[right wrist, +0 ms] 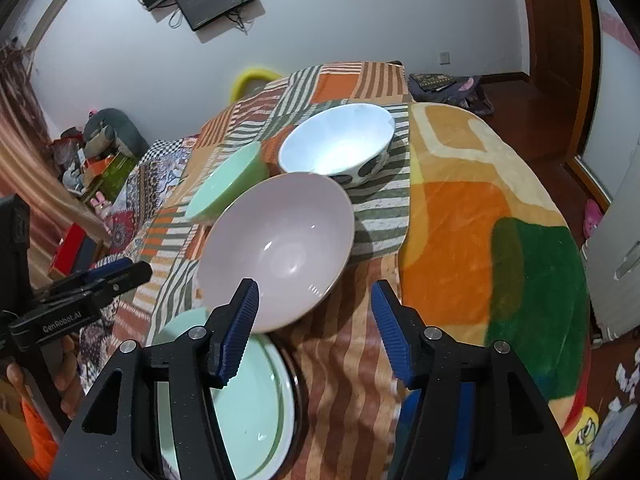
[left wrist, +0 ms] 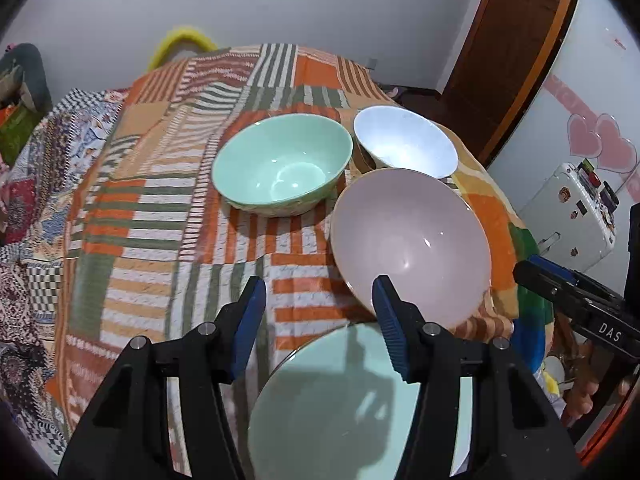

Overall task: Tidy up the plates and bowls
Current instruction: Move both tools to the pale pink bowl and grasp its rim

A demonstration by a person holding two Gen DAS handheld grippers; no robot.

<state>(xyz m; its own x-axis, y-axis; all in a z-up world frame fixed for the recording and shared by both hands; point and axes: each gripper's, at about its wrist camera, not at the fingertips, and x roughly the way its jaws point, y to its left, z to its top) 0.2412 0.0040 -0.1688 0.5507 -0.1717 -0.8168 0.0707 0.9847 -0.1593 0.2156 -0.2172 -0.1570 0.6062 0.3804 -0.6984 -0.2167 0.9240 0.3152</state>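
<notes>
Pink bowl [left wrist: 410, 240] sits mid-worktop on the striped cloth [left wrist: 160, 208], a green bowl [left wrist: 282, 164] and white bowl [left wrist: 406, 142] beyond it, a green plate [left wrist: 340, 404] nearer. Both the left gripper [left wrist: 320, 304] and right gripper [right wrist: 314, 306] hover spread apart, empty. Only the right wrist view shows the white bowl's dark spots and the orange-green blanket [right wrist: 480, 220].

black hand-held gripper [left wrist: 320, 304], ribbed blue pads [left wrist: 394, 332], silver screws, white "DAS" mark

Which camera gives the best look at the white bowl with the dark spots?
The right wrist view: the white bowl shows its whole rim, inside and the dark spots on its outer wall. The left wrist view shows it too, but the pink bowl overlaps its near edge and no spots show.
</notes>
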